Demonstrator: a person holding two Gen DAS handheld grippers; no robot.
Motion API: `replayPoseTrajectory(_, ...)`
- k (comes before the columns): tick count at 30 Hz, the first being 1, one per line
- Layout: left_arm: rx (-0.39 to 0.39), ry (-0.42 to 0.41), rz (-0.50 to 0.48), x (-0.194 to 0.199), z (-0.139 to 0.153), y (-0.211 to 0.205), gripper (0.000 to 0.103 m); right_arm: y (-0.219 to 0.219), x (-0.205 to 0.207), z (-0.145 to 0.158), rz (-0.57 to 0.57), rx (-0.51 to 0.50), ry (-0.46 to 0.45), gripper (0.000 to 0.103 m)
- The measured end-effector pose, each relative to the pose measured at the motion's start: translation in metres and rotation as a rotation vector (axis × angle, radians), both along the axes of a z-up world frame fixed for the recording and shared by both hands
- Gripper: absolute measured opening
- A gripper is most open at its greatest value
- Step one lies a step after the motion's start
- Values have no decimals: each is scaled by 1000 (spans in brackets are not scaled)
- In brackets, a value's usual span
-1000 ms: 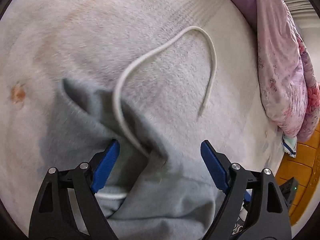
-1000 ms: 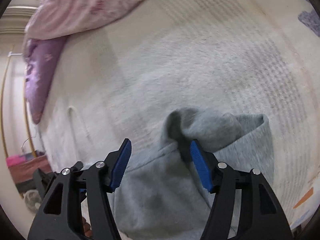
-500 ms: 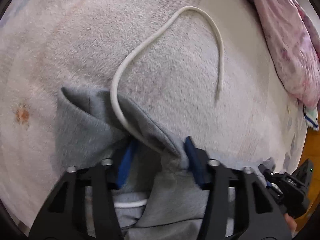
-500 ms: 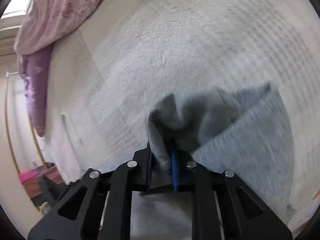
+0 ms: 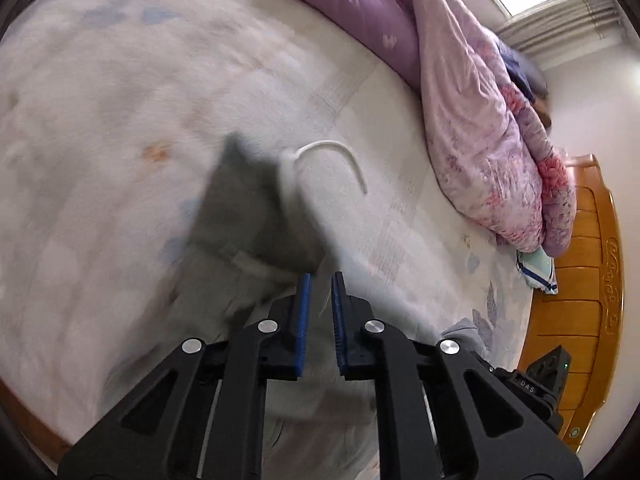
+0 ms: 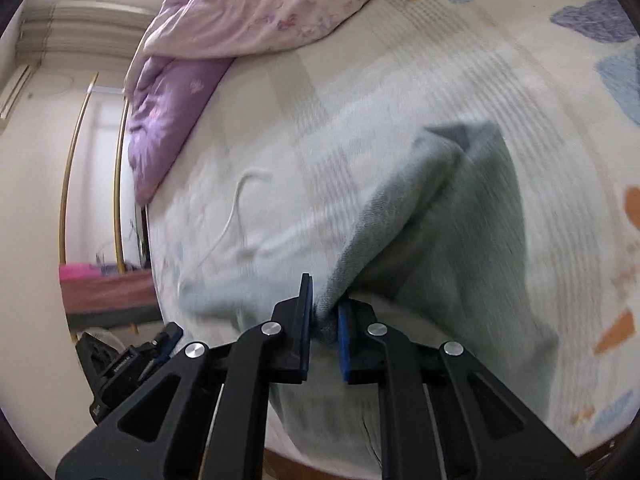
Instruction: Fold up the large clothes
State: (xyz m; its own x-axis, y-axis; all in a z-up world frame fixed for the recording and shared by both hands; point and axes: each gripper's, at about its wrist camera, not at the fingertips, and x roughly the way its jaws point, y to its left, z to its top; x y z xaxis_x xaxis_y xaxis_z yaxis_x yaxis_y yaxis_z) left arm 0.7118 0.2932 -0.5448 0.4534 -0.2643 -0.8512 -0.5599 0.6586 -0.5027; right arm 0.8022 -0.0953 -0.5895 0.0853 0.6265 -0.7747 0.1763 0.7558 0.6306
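Note:
A grey hooded garment [image 5: 248, 216] with a white drawstring [image 5: 328, 152] lies on the pale patterned bed sheet [image 5: 100, 100]. My left gripper [image 5: 320, 284] is shut on a fold of its grey fabric and holds it lifted above the bed. In the right wrist view the same grey garment [image 6: 452, 216] hangs up from the sheet, and my right gripper [image 6: 324, 300] is shut on another edge of it. The drawstring [image 6: 236, 208] trails on the sheet to the left there. Both views are motion-blurred.
A pink and purple quilt [image 5: 480, 100] is heaped along the far side of the bed; it also shows in the right wrist view [image 6: 248, 12]. A wooden headboard [image 5: 576, 280] stands at the right. A folded cloth [image 5: 538, 268] lies by the quilt.
Both grippers closed on the grey garment and rose from the sheet, lifting its edge. The view has pulled back, so more of the bed and quilt shows.

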Motion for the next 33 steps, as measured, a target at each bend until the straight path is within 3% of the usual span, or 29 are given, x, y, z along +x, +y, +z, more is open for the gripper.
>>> replayPoseTrajectory(3, -24, -11, 34, -42, 3, -5, 11, -1, -31, 15, 34, 5, -14, 7)
replayPoseTrajectory(6, -128, 17, 57, -68, -12, 3, 10, -7, -54, 18, 26, -23, -27, 0)
replayPoseTrajectory(10, -162, 45, 56, -61, -29, -4, 11, -14, -61, 17, -32, -65, -79, 1)
replayPoseTrajectory(11, -173, 58, 49, -58, -30, -6, 14, -14, -62, 16, -47, -72, -78, 5)
replayPoseTrajectory(14, -104, 57, -5, -42, -23, -13, 46, -18, -60, 11, -118, -62, -71, 9)
replayPoseTrajectory(15, -89, 52, -14, -35, -22, -15, 51, -18, -58, 9, -129, -64, -65, 11)
replayPoseTrajectory(18, -88, 48, -13, -14, -29, -18, 62, -23, -44, -1, -164, -58, -31, 18)
replayPoseTrajectory(22, -72, 92, 14, 18, -51, -16, 68, -23, -13, -21, -165, -55, -10, 51)
replayPoseTrajectory(27, -49, 157, 31, 65, -81, -9, 70, -20, 38, -56, -185, -46, 88, 53)
replayPoseTrajectory(31, -2, 191, 34, 97, -92, -4, 70, 1, 82, -73, -139, -86, 124, 56)
replayPoseTrajectory(33, -20, 199, 31, 111, -99, -1, 70, 11, 99, -82, -126, -121, 158, 56)
